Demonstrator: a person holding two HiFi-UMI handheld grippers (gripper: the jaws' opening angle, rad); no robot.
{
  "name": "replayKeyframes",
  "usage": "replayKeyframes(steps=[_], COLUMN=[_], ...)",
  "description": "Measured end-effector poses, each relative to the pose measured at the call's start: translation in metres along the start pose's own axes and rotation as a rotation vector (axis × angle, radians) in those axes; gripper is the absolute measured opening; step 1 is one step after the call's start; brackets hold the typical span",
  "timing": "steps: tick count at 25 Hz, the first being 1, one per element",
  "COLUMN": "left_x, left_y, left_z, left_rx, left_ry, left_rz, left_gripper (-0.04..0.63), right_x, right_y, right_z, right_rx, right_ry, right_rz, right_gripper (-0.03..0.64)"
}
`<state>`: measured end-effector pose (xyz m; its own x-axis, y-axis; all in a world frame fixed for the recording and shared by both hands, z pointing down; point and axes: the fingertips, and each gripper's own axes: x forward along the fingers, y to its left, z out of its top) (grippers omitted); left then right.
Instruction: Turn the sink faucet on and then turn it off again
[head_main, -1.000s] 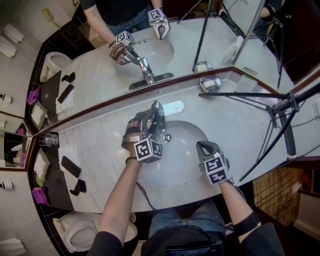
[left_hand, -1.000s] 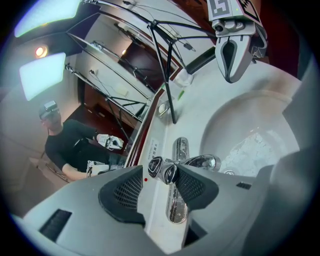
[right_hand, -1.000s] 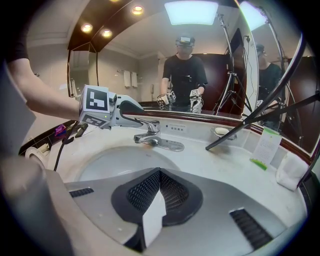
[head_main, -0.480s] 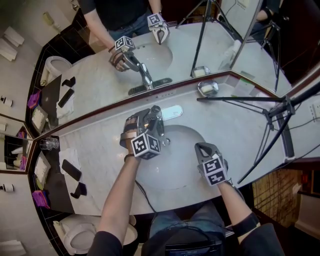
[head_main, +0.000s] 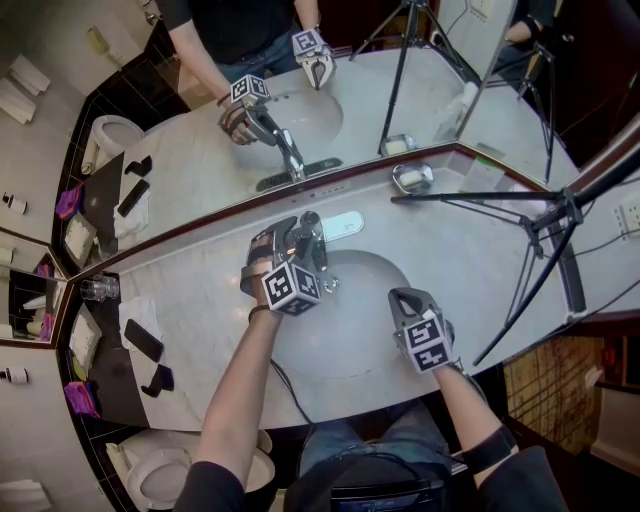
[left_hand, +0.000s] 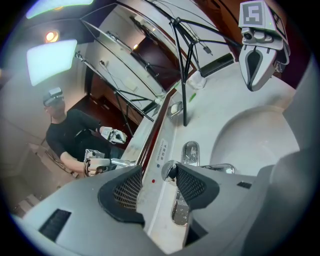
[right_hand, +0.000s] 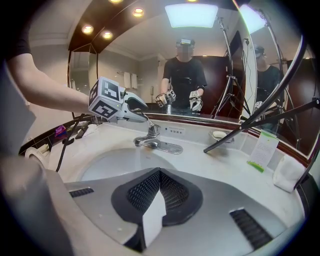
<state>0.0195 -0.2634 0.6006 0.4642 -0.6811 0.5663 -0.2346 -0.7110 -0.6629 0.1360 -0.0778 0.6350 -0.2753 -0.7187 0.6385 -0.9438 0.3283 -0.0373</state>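
Beneath both grippers, marble counter and oval sink basin. Right gripper over basin's near rim, jaws shut, empty. Left gripper ahead and left of it, jaws apart, just opened slightly wider. Between those jaws, lever tip of chrome faucet, unclamped; spout off to gripper's right.

Left gripper sat at the faucet, jaws just opened wider; right gripper hung over the sink's right rim, well apart.
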Motion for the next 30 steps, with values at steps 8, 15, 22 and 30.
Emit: replayKeyframes(steps=[8,15,22,30], left_x=[-0.035,-0.091,-0.154,-0.208], left_y=[-0.006,-0.004,0.006,-0.007], left_z=[-0.010,-0.015,-0.021,-0.034], left_rx=[-0.010,-0.129,-0.397,-0.769], left_ry=[0.021,0.012,-0.036,-0.138], left_rz=[0.023,0.048,0.089,0.015], left_gripper=[0.212,0.158,0.000,0.000], right_x=[-0.005,-0.013,-0.024,-0.039], right_y=[0.009,0.021,0.026,0.023], right_z=[0.004,0.022,0.042,0.047], right_rx=[-0.020,-0.060,-0.097,-0.105], right_ry=[-0.002,-0.015,-0.041,-0.055], right_rz=[0.018,0.037,0.043,0.033], right_gripper=[0.018,0.018,0.018,0.018])
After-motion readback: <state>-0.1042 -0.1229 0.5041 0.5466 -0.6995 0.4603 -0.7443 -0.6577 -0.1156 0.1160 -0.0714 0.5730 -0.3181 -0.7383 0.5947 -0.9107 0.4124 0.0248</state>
